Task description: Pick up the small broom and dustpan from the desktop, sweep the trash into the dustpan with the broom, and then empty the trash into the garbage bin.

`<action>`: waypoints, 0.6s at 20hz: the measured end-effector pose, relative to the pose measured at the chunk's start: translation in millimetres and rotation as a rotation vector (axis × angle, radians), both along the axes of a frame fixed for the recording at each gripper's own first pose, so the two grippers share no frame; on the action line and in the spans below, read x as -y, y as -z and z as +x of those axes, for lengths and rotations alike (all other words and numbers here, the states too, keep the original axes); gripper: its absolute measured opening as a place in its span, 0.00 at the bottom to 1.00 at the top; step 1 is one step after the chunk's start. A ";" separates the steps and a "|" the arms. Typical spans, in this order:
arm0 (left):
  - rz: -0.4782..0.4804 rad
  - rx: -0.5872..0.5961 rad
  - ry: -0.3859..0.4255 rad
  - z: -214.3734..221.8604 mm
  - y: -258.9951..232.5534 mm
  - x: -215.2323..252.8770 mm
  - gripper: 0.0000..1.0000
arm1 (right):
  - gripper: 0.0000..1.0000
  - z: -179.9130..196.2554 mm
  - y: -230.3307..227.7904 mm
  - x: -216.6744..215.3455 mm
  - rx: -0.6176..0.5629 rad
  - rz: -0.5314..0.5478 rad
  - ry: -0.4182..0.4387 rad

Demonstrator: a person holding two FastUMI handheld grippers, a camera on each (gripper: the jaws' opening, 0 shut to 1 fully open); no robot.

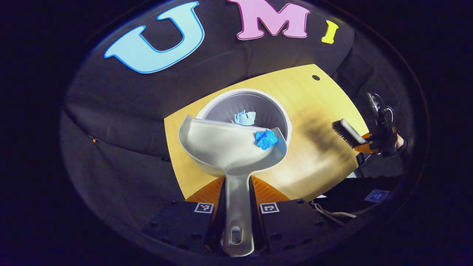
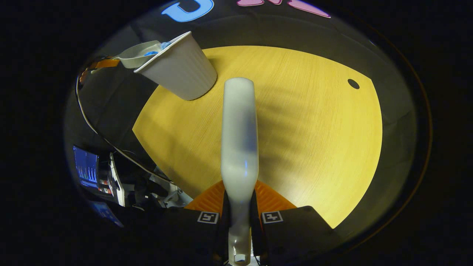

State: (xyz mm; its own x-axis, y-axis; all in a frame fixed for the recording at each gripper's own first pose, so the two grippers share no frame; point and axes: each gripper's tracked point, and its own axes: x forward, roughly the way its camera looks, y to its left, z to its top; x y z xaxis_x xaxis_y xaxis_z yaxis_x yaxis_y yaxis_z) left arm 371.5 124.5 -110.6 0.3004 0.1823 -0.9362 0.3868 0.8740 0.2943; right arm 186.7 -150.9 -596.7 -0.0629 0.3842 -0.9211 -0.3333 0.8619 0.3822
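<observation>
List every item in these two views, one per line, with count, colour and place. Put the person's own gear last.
dustpan: one, pale grey, tilted over the bin's rim, handle between the left gripper's jaws
garbage bin: one, pale grey, on the table's far left part
darker blue trash wad: one, blue, at the dustpan's lip by the bin rim
lighter blue trash wad: one, light blue, inside the bin
broom: one, pale grey handle with dark bristles, held above the table
table: one, yellow wood grain, small dark hole near the far corner
monitor: one, lit blue, off the table's near left side
left gripper: one, shut on the dustpan handle
right gripper: one, shut on the broom handle
</observation>
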 end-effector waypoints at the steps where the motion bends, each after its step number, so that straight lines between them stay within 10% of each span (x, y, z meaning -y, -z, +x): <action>1: 0.004 0.003 0.009 0.1 1.3 3.3 0.29 | 0.28 0.5 0.0 2.8 -0.002 -0.002 0.005; 12: -0.233 0.391 -0.015 -65.4 -43.1 32.7 0.29 | 0.28 8.1 -14.6 6.5 0.016 -0.037 0.114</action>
